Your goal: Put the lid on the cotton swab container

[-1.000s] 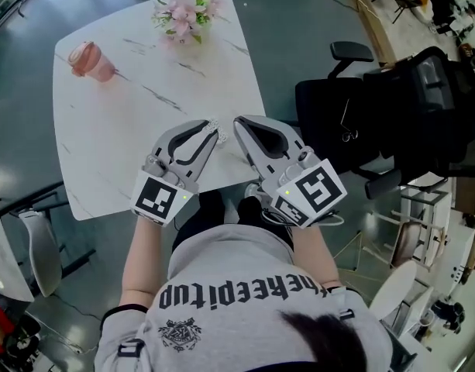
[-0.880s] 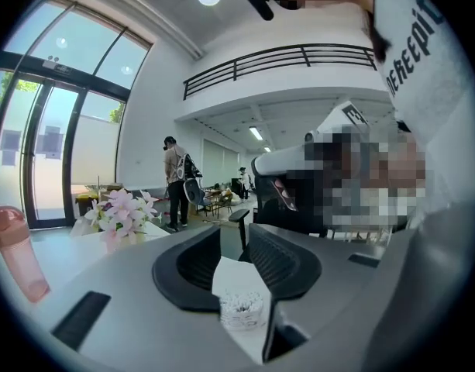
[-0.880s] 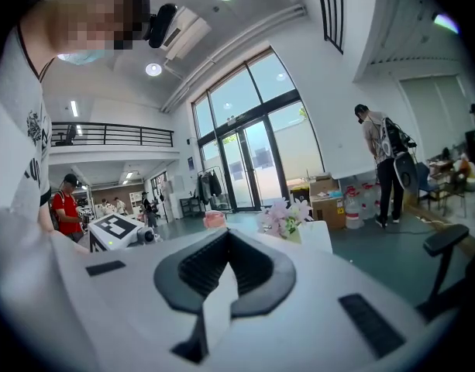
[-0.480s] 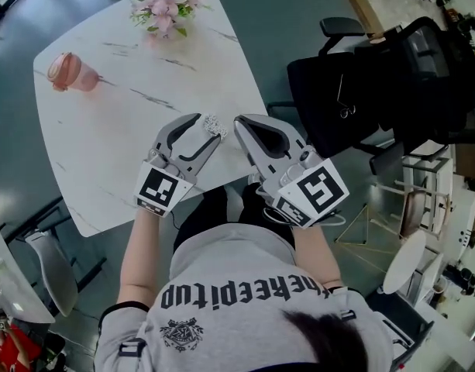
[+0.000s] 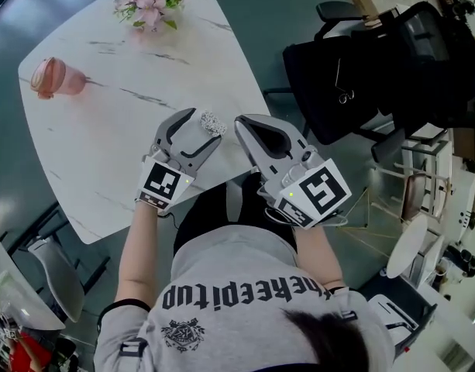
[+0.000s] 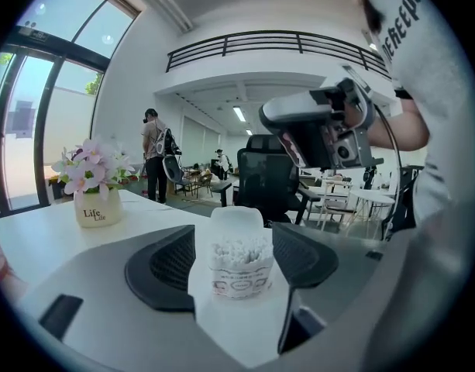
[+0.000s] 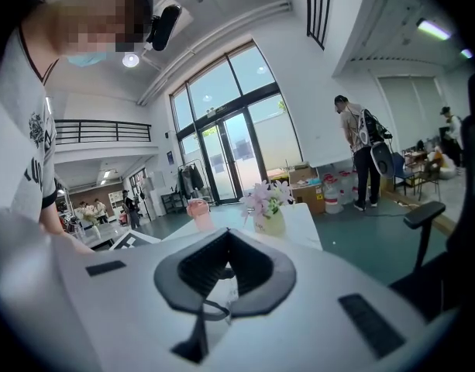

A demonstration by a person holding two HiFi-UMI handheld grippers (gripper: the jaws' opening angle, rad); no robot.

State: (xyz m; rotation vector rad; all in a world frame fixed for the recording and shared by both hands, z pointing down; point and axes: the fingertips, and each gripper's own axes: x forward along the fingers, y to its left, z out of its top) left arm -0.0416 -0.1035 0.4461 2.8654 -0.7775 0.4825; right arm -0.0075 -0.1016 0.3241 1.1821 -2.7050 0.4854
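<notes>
The cotton swab container [image 5: 212, 122] stands upright on the white counter [image 5: 105, 138], near the edge closest to the person. It sits right between the tips of the left tongs [image 5: 200, 127]. Those tongs have just been opening and are now spread wide, with both pads clear of the container's sides. In the left gripper view a pale rounded flap [image 6: 237, 217] rises behind the swabs, and it looks like the lid standing open, though that is not certain.

The right tongs [image 5: 241, 122] are pressed together at the tips, and nothing can be made out between them. They point toward 11 o'clock, and the container lies just beside their tip at about 9 o'clock. Both pairs are close to it, but the right one seems better placed to press the lid shut. The container's axis is vertical, so the closing push probably has to come from above and behind.
</notes>
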